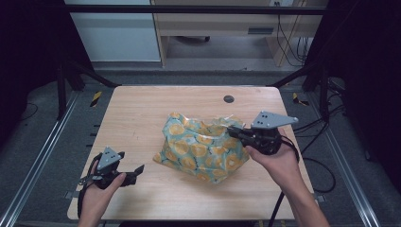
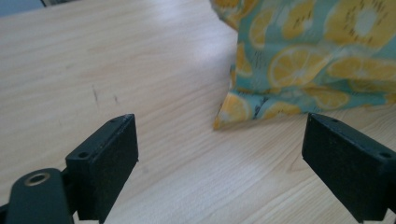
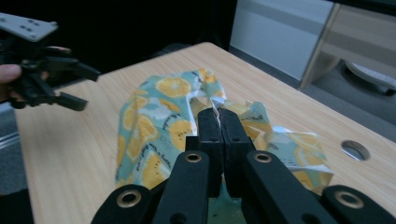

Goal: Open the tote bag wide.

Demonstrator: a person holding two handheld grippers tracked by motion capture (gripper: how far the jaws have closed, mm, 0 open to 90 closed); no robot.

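Observation:
A teal bag printed with orange slices [image 1: 201, 149] lies crumpled in the middle of the wooden table [image 1: 142, 113]. My right gripper [image 1: 232, 130] is shut on the bag's upper edge, and a thin strip of the bag [image 3: 159, 121] shows pinched between its closed jaws [image 3: 218, 122]. My left gripper [image 1: 136, 174] stands open near the table's front left, a hand's width from the bag's near corner. In the left gripper view that corner of the bag [image 2: 299, 60] lies ahead of the wide-apart jaws [image 2: 222, 140], with nothing between them.
A round dark hole [image 1: 229, 99] sits near the table's far edge. Black frame posts stand at both sides, and cables run on the floor at the right. Bare wood lies to the left of the bag and along the front edge.

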